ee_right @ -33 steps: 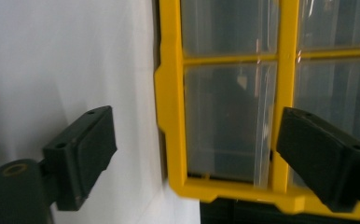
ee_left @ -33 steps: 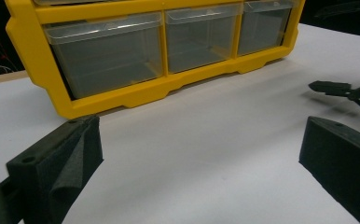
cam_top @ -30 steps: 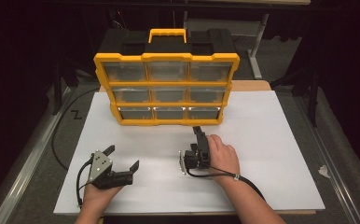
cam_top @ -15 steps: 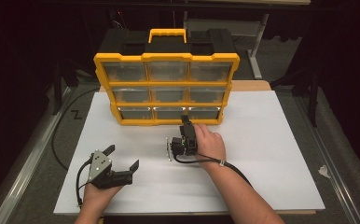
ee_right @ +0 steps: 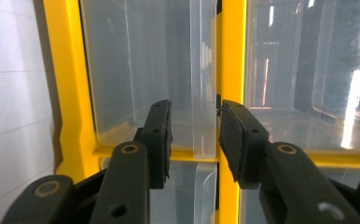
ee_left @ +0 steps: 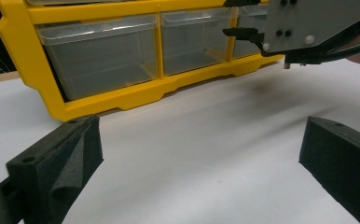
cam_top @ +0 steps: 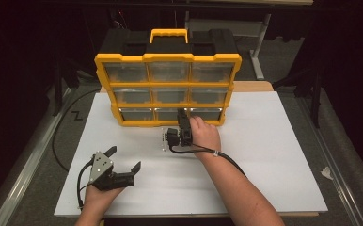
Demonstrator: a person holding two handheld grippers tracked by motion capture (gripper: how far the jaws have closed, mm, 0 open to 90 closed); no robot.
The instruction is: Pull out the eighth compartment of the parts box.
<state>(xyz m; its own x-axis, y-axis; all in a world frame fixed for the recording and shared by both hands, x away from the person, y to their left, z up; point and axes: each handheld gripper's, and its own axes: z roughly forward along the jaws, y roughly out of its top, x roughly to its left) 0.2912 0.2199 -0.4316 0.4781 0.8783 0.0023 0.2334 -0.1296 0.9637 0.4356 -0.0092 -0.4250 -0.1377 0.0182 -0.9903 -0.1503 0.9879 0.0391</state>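
A yellow organizer [cam_top: 168, 84] with a black top and nine clear drawers stands at the back of the white board. My right gripper [cam_top: 183, 114] is turned on its side and held up against the bottom middle drawer [cam_top: 168, 113]. In the right gripper view its jaws [ee_right: 194, 126] stand narrowly open on either side of a clear drawer edge [ee_right: 204, 93] next to a yellow divider [ee_right: 231, 56]; I cannot tell if the pads touch it. My left gripper [cam_top: 123, 158] rests low at the front left, wide open and holding nothing [ee_left: 201, 144], facing the organizer's bottom row [ee_left: 103, 56].
The white board [cam_top: 273, 155] covers the table, with bare room to the right and front. A black cable [cam_top: 64, 141] loops off its left edge. A small white scrap [cam_top: 327, 173] lies at the right. The right gripper's grey plate [ee_left: 308, 23] appears in the left gripper view.
My right gripper has moved forward from mid-board up to the organizer's bottom row. The left gripper has stayed put, open.
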